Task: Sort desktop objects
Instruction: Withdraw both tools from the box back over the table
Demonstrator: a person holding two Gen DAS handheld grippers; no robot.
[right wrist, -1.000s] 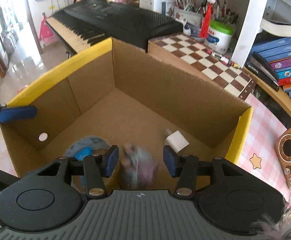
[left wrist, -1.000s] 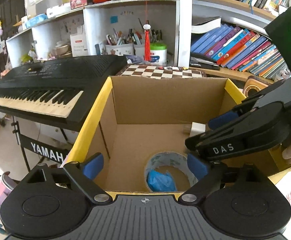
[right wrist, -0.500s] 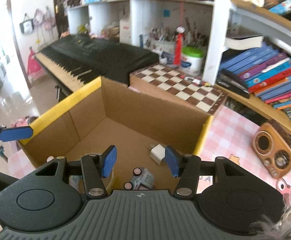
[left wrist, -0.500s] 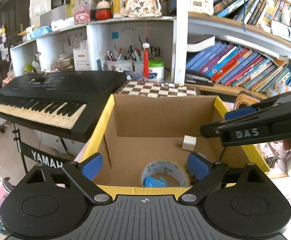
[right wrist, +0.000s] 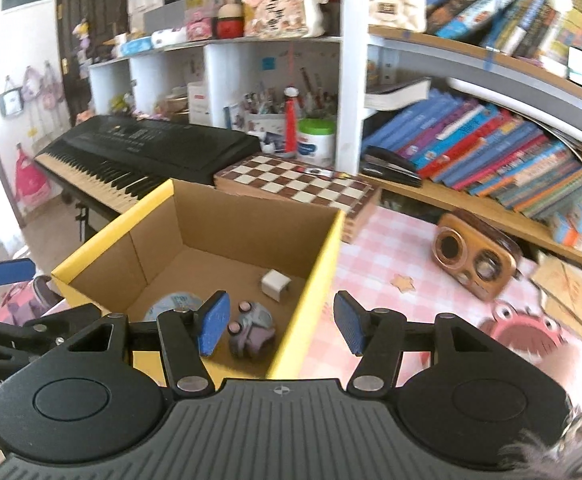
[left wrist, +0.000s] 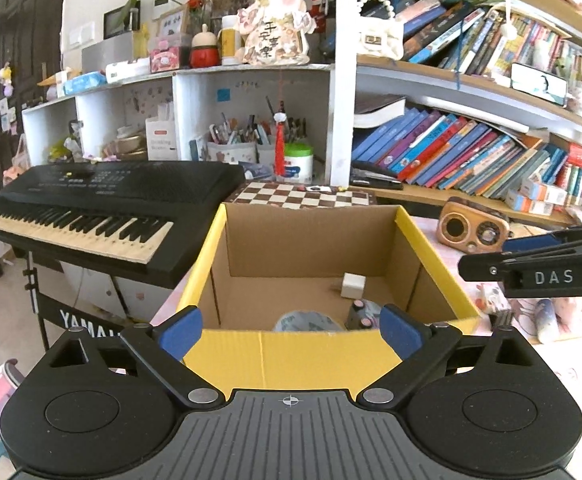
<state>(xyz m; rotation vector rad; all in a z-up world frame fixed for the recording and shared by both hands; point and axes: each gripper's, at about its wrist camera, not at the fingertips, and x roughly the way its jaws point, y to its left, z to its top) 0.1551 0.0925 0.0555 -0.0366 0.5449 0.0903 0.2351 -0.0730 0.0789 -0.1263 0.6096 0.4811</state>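
The right gripper [right wrist: 281,326] has empty jaws that are opening above the cardboard box's [right wrist: 319,256] near right wall; the left gripper [left wrist: 291,330] hangs spread and empty at its near rim. The grey toy [right wrist: 251,330], tape roll [right wrist: 175,304] and white charger cube [right wrist: 275,282] lie on the box floor, so the next pick is best sought on the pink checked worktop [right wrist: 387,248] right of the box, clearing that wall first.

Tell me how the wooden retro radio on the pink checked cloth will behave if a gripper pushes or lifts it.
The radio looks like a solid wooden block, so probably stiff and fairly heavy for its size. It sits on a long flat base on the checked cloth, so a push would likely slide it, perhaps bunching the cloth. Its rounded, glossy corners may slip between narrow pads.
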